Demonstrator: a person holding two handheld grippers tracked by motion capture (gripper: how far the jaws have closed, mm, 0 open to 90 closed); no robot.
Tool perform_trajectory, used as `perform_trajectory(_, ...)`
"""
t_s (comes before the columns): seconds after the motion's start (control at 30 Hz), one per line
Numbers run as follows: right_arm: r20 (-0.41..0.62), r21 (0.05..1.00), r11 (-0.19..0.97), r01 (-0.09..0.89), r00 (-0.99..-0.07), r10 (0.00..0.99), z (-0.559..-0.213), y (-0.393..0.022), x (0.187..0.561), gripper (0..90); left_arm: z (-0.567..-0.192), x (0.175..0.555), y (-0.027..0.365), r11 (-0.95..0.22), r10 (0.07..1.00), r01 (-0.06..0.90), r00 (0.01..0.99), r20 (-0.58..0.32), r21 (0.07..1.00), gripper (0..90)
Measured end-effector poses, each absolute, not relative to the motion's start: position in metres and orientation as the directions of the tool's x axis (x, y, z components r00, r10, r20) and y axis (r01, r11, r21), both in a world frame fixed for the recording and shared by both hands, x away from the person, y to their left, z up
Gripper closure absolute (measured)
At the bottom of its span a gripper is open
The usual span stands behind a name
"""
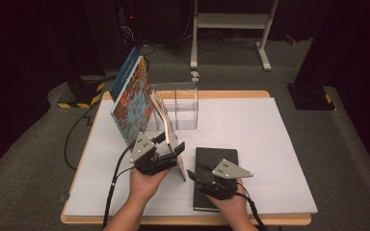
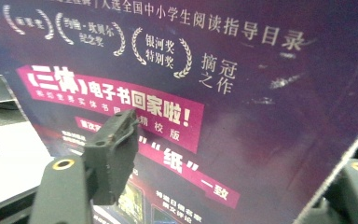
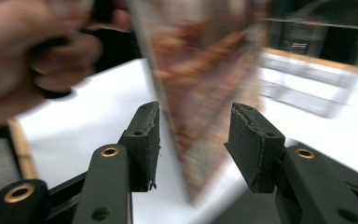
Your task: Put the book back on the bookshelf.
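A thin book [image 1: 166,118] stands tilted on its edge on the white table top [image 1: 250,125], its top near a clear plastic organiser [image 1: 183,103]. My left gripper [image 1: 173,143] comes at it from the left. In the left gripper view its purple cover [image 2: 242,70] with Chinese print lies across the left gripper [image 2: 242,140]: one jaw is in front of the cover, the other past the book's edge, and the jaws stand apart. My right gripper [image 1: 191,174] is open; the blurred book [image 3: 200,70] stands between the jaws of that right gripper [image 3: 193,112] with a gap on each side.
A large colourful book [image 1: 132,98] leans at the organiser's left. A black notebook [image 1: 221,156] lies flat under my right hand near the front edge. A white metal frame [image 1: 231,21] stands on the floor beyond the table.
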State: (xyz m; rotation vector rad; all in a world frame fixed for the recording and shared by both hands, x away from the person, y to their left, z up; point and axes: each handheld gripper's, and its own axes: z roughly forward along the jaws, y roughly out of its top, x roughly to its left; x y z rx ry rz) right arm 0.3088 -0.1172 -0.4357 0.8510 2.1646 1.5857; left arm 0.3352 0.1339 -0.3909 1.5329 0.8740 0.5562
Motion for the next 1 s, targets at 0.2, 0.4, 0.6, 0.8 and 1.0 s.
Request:
perform_trajectory(0.2, 0.11, 0.956, 0.11, 0.272, -0.68, 0.725, -0.449, -0.178, 0.305, 53.4, -0.386, 0.332, 0.134, -0.025, 0.805, 0.212, 0.583, -0.106, 0.977, 44.9)
perform_trajectory(0.4, 0.144, 0.95, 0.074, 0.304, -0.634, 0.76, -0.454, -0.206, 0.31, 54.3, -0.38, 0.328, 0.138, -0.071, 0.827, 0.2, 0.559, -0.055, 0.977, 61.3)
perform_trajectory(0.6, 0.11, 0.948, 0.121, 0.295, -0.659, 0.744, -0.456, -0.196, 0.308, 54.4, -0.378, 0.327, 0.144, -0.077, 0.844, 0.175, 0.536, -0.029, 0.982, 80.3)
perform_trajectory(0.8, 0.096, 0.949, 0.132, 0.286, -0.663, 0.743, -0.458, -0.191, 0.305, 55.2, -0.379, 0.328, 0.146, -0.107, 0.845, 0.146, 0.534, 0.012, 0.983, 83.6)
perform_trajectory(1.0, 0.094, 0.95, 0.125, 0.284, -0.648, 0.756, -0.459, -0.194, 0.306, 55.6, -0.376, 0.329, 0.157, -0.122, 0.856, 0.141, 0.516, 0.032, 0.983, 83.6)
